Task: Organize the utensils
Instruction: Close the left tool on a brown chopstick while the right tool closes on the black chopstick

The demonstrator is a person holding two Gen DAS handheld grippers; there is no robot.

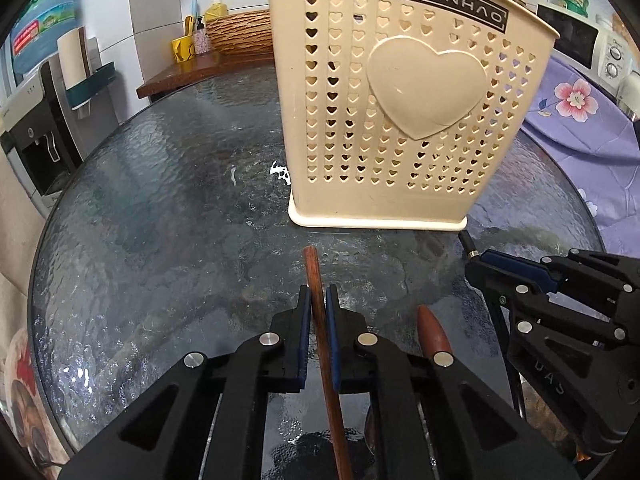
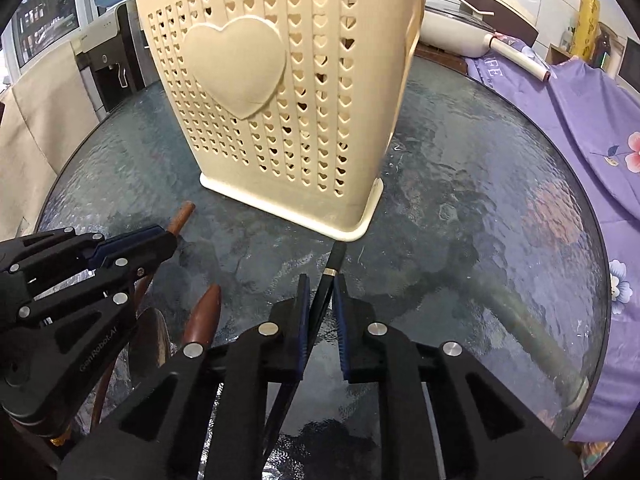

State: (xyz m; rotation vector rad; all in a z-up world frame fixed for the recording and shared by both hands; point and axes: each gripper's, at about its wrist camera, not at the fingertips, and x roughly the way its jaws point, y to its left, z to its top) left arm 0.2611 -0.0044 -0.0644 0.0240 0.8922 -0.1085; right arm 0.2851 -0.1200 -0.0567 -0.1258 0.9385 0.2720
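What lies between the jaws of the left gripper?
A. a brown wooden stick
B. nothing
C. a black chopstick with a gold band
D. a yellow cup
A: in the left wrist view, the left gripper has a brown wooden stick running between its jaws, pointing toward the cream holder.

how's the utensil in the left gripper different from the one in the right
The brown wooden chopstick in the left gripper is thicker and plain; the black chopstick in the right gripper is slimmer, with a metal band near its end. Both point toward the cream utensil holder.
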